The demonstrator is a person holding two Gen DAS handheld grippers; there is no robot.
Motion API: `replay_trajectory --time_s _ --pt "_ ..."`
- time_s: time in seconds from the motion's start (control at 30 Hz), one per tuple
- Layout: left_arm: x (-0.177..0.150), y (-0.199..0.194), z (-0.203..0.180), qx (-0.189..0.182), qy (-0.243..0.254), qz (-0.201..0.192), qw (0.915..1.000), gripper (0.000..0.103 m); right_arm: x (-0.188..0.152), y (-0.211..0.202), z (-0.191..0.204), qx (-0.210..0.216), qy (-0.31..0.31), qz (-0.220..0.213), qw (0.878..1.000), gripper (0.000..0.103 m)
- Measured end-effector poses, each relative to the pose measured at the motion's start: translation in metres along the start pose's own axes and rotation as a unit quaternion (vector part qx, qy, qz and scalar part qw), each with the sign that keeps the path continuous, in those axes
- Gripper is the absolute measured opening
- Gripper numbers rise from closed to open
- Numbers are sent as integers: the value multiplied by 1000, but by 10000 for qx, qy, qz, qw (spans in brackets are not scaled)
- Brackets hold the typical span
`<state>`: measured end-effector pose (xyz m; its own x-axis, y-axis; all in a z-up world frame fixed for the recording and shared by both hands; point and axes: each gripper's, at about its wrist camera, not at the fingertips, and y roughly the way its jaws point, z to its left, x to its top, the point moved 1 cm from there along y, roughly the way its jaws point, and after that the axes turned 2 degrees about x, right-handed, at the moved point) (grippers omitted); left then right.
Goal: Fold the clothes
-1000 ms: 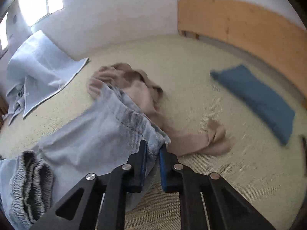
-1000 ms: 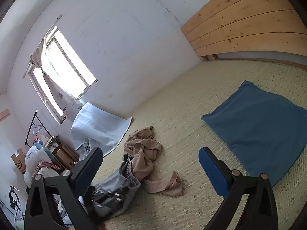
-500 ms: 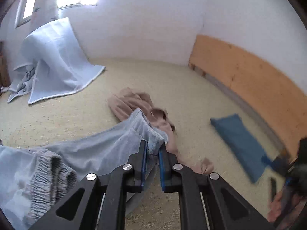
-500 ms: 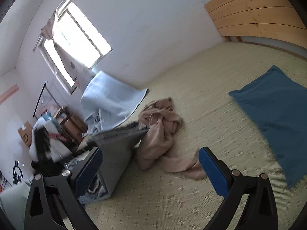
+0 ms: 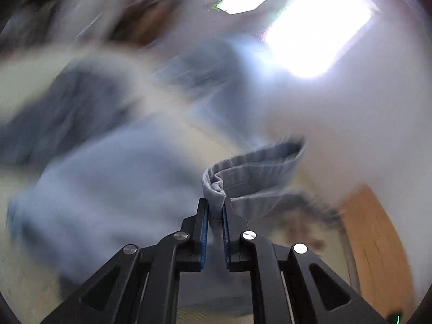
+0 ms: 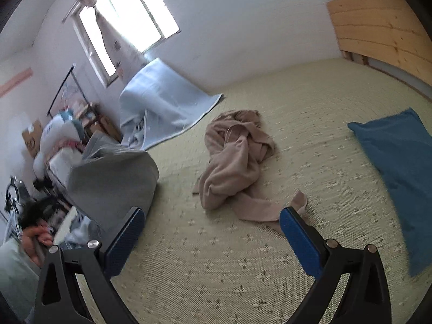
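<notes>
My left gripper [image 5: 215, 210] is shut on the hem of a pair of light blue jeans [image 5: 251, 170]; the cloth hangs blurred across the left wrist view. In the right wrist view the same jeans [image 6: 113, 178] hang lifted at the left, above the mat. A crumpled beige garment [image 6: 235, 159] lies on the mat's middle. My right gripper [image 6: 212, 225] is wide open above the mat, nothing between its fingers, just in front of the beige garment.
A yellow-green woven mat [image 6: 243, 270] covers the bed. A blue folded cloth [image 6: 399, 167] lies at the right. A pale blue sheet [image 6: 164, 100] leans on the wall under the window. A wooden headboard [image 6: 383, 27] stands far right. Clutter and a person's hand [image 6: 35, 240] are at the left.
The left gripper has swung up and left quickly, lifting the jeans off the mat; its view is now blurred. The right gripper has turned left toward the beige garment, still open.
</notes>
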<state>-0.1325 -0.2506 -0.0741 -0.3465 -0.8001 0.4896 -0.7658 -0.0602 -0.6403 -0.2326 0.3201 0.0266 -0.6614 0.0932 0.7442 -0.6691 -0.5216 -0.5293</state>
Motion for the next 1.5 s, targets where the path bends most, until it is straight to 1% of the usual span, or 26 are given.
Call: replay_trajectory --time_s 0.07,0.1,0.17,0.2,0.23,0.27,0.33,0.37,0.43,0.47,0.53,0.6,0.7,0.8,0.87,0.9,0.97,1.0,1.03,1.1,1.13,1.3,1.5 --pt "-8 17 23 -20 -154 221 9996 9 -3 5 5 21 -89 99 9999 102" --pt "-10 19 27 -161 -202 247 9994 9 -5 8 8 35 -141 144 9998 102" --pt "-9 21 24 -359 -195 283 9988 9 -9 13 14 48 -271 229 9994 102" --pt "-7 22 20 -416 -126 342 9985 12 -11 16 17 52 -332 276 9991 102" --pt "-5 24 17 -457 -67 410 9981 23 -13 19 19 54 -386 322 9987 102" --pt "-3 26 16 -497 -35 499 9975 30 -15 23 22 61 -437 378 9983 102" --pt "6 32 16 -750 -150 671 9948 50 -22 30 28 84 -561 514 9971 102" --pt "10 34 16 -886 -217 756 9930 56 -26 33 31 78 -640 582 9962 102" --pt "12 33 19 -1349 -533 826 9860 77 -35 42 38 -16 -862 754 9934 102" --pt "13 31 21 -1605 -712 846 9808 82 -39 45 40 -49 -923 806 9925 102" --pt "13 31 22 -1925 -956 887 9726 84 -43 51 43 -63 -942 860 9918 102" --pt "16 35 20 -2097 -1128 979 9663 84 -46 57 45 -39 -876 854 9925 102" --pt "19 53 10 -2077 -1103 1245 9639 85 -51 60 49 -28 -812 854 9930 102" --pt "22 80 -4 -1692 -904 1475 9703 85 -56 62 53 -21 -755 855 9935 102" --pt "26 89 -10 -1617 -951 1433 9717 85 -57 60 57 -4 -773 831 9935 102" --pt "29 93 -13 -1584 -949 1410 9726 83 -58 58 60 -4 -783 820 9936 102" --pt "33 96 -19 -1512 -944 1414 9738 42 -61 56 66 -24 -795 814 9935 102" --pt "36 97 -22 -1504 -932 1431 9738 17 -62 56 69 -41 -803 825 9933 102" --pt "39 97 -24 -1495 -921 1448 9737 13 -64 56 72 -54 -815 838 9931 102" --pt "46 83 -34 -1661 -817 1238 9749 11 -66 57 79 -62 -854 869 9925 102" --pt "49 82 -32 -1668 -818 1213 9751 9 -67 58 83 -54 -874 875 9923 102" --pt "62 83 -18 -1601 -891 1199 9757 9 -67 57 101 38 -984 856 9915 102" --pt "78 83 0 -1521 -978 1182 9764 9 -80 69 125 68 -1138 1067 9877 102"
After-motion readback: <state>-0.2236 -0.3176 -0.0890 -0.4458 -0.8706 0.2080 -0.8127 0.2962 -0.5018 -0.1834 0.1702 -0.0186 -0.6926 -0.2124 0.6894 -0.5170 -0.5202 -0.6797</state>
